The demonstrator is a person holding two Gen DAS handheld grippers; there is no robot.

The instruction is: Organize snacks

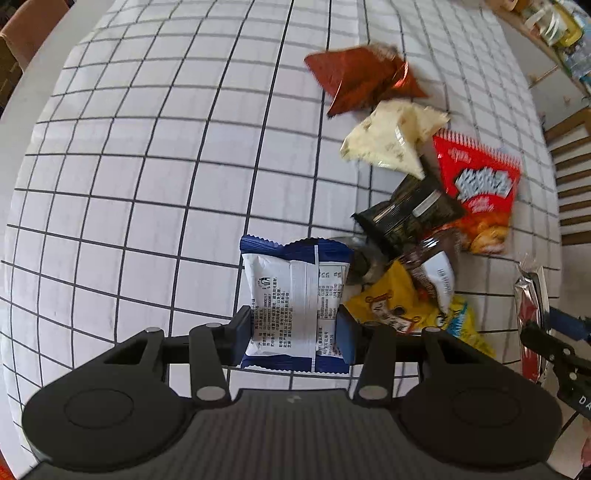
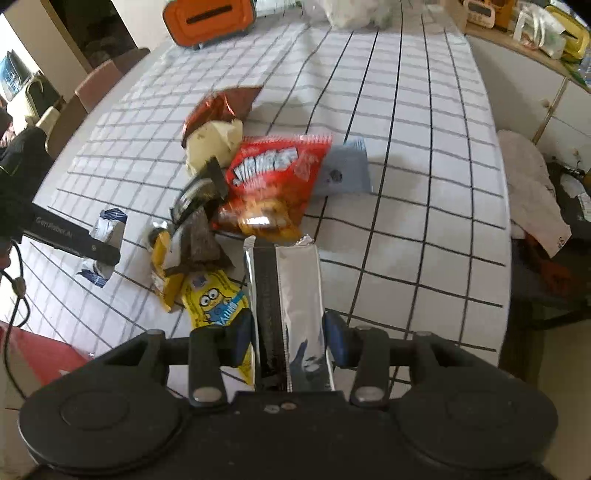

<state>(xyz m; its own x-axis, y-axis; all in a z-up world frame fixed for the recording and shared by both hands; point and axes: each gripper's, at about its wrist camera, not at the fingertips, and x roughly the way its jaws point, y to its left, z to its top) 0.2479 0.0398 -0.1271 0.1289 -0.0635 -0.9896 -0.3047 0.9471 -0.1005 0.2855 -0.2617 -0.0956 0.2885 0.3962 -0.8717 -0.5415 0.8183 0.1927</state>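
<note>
Left gripper (image 1: 293, 334): my jaws are closed on a blue-and-white packet (image 1: 295, 306), printed back side facing the camera, pinched at its lower half. The packet hangs just above the checked worktop (image 1: 147, 184), at the left edge of the snack pile.

Right gripper (image 2: 288, 338): jaws closed on a long silver packet (image 2: 284, 295), seam side up, lengthwise between the fingers and pointing toward the pile.

The pile, from the left wrist view: a red-brown foil pouch (image 1: 362, 79) farthest out, a cream pouch (image 1: 395, 136) touching it, then a red crisp bag (image 1: 480, 192) with a black packet (image 1: 410, 210) overlapping its left side. Nearer me, a dark brown packet (image 1: 436, 266) lies on a yellow cartoon packet (image 1: 406, 310).

From the right wrist view, a pale blue packet (image 2: 345, 168) is tucked partly under the red crisp bag's right edge. An orange box (image 2: 208, 20) sits at the far end of the worktop. The left gripper shows at the left edge there, holding its packet just beside the pile.
</note>
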